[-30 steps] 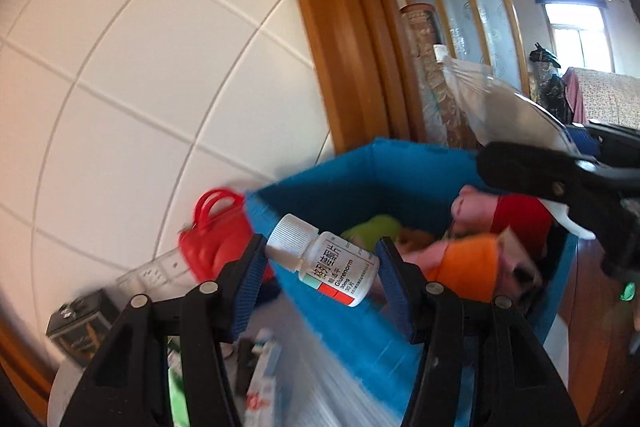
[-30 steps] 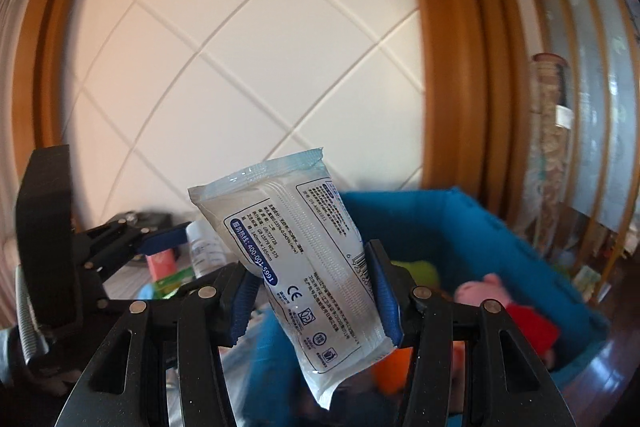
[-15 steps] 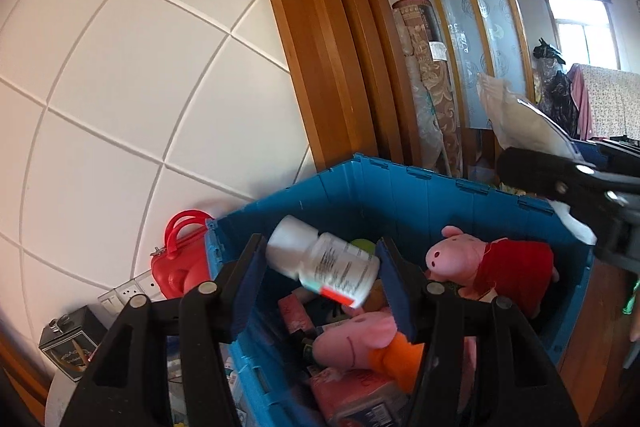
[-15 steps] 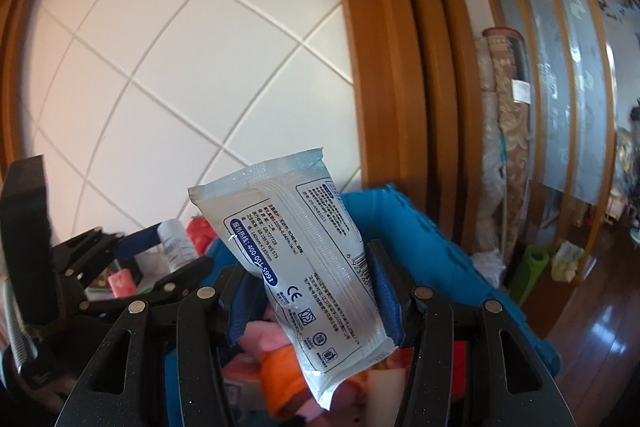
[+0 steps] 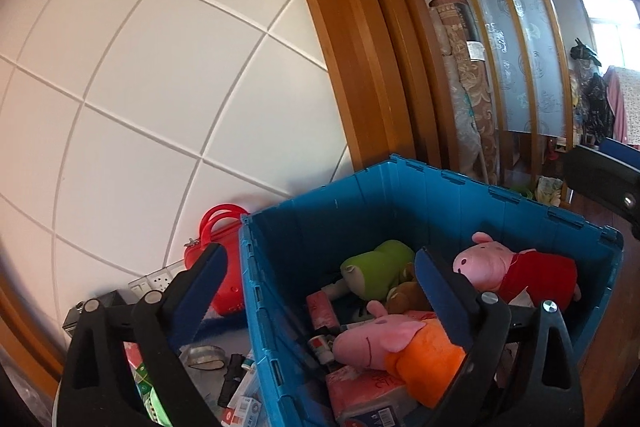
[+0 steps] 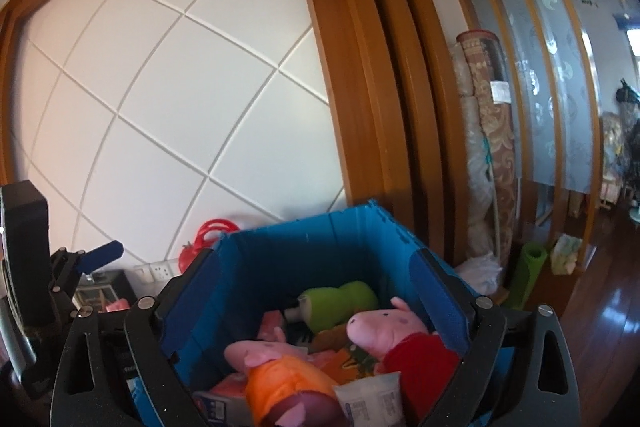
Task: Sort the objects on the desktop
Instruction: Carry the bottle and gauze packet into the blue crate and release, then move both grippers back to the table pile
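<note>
Bottle (image 5: 322,343) half-buried under plush pig (image 5: 404,345) in crate (image 5: 460,199).

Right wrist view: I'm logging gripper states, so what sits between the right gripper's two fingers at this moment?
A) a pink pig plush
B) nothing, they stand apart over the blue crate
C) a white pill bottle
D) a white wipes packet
B: the right gripper is open and empty above the blue plastic crate.
</note>
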Demonstrator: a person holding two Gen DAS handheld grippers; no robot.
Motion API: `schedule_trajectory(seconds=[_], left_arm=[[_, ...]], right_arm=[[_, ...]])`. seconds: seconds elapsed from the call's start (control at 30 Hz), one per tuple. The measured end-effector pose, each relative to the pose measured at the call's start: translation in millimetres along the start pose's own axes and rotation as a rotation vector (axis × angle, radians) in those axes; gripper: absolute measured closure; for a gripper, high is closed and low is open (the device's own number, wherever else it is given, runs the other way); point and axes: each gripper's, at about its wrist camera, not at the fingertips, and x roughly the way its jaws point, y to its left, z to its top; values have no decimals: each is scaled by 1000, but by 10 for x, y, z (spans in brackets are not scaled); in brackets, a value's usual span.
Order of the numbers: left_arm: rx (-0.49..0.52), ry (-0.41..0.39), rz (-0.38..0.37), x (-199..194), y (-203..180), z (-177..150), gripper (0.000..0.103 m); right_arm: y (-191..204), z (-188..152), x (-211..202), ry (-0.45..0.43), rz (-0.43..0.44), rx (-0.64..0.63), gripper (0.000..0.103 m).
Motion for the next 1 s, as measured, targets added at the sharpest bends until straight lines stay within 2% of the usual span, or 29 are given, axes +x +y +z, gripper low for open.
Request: schedule_trajectory(seconds=[0.07, 0.3, 0.6, 0.77, 1.0], left_arm=[[-12, -1, 1, -15, 32, 4, 7], [-39, -13, 27, -163, 161, -97, 7], [-113, 0, 70, -421, 598, -421, 7], [-143, 0, 113, -607, 1052, -700, 7], [-167, 42, 188, -903, 1901, -1254, 7]], right_arm=[[31, -33, -38, -5, -4, -3, 1], [130, -133, -98, 9, 24, 13, 1], [400, -223, -166, 37, 75, 46, 0], [843, -267, -137, 36, 116, 22, 0], [1861, -553, 39, 120, 253, -34, 0]])
